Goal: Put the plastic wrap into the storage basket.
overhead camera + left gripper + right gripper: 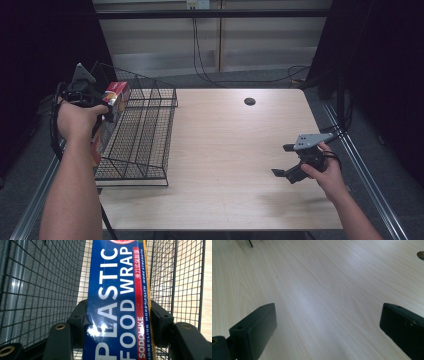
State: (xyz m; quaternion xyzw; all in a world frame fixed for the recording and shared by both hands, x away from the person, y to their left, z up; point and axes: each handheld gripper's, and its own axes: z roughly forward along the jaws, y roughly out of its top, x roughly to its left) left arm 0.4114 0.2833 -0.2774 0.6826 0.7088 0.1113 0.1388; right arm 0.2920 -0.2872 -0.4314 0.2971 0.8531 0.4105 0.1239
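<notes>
The left gripper (pixel 117 325) is clamped on a long blue box of plastic food wrap (pixel 117 302), its 2 black jaws pressed against the box's 2 narrow sides. White lettering runs along the box's face, with a red band and a yellow edge beside it. In the high view the left hand (pixel 77 120) holds this gripper (pixel 102 107) at the near-left wall of a black wire basket (pixel 150 125), and the box (pixel 112 102) stands steeply tilted there, its red-printed end uppermost and its lower part down inside the basket against that wall. Through the left gripper view the basket's mesh (pixel 40 285) rises on both sides of the box, with pale wood showing beneath.

The right gripper (pixel 285 160) hangs low over the right part of the table (pixel 225 150), its jaws spread wide with nothing between them; the right gripper view shows bare wood grain (pixel 324 290) in the gap. The right hand (pixel 325 172) grips it from behind, well apart from the basket

A small dark round hole (pixel 249 101) sits near the table's far edge
</notes>
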